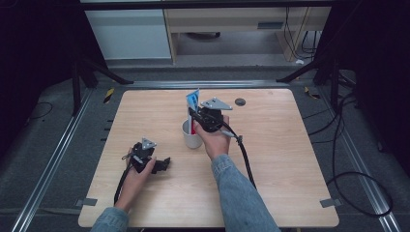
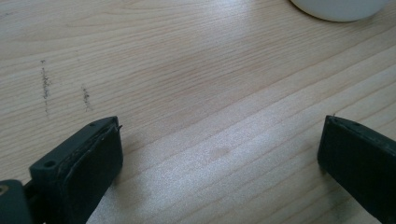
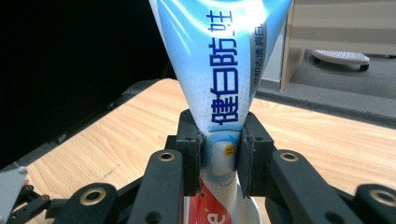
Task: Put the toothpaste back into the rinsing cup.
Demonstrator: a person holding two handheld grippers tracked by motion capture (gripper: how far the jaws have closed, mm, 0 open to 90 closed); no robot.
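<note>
At the bench's (image 1: 270, 159) 8 o'clock, the left gripper (image 1: 162, 165) rests with jaws spread. At centre, the right gripper (image 1: 194, 117) pinches a toothpaste tube (image 1: 193, 100) upright, its lower end inside the white cup (image 1: 191, 139).

A: The counter (image 2: 196, 70) under the left hand-held gripper (image 2: 219, 154) is showing as pale wood-look laminate, matt, with fine straight grain and a few dark scuff marks.

B: Its pads (image 2: 93, 163) are looking like black rubber, matt and frayed at the edge.

A: Between the pads of the right hand-held gripper (image 3: 219, 158), the toothpaste tube (image 3: 219, 70) is gleaming: glossy, smooth plastic, blue and white above with red below.

B: The links behind those pads are looking like matt black plastic with brass-coloured metal rivets.

A: Just below that hand-held gripper, the cup (image 1: 192, 137) is appearing smooth and white, ceramic or plastic, I cannot tell which.

B: The sleeve (image 1: 237, 193) behind it is reading as blue denim cloth.
</note>
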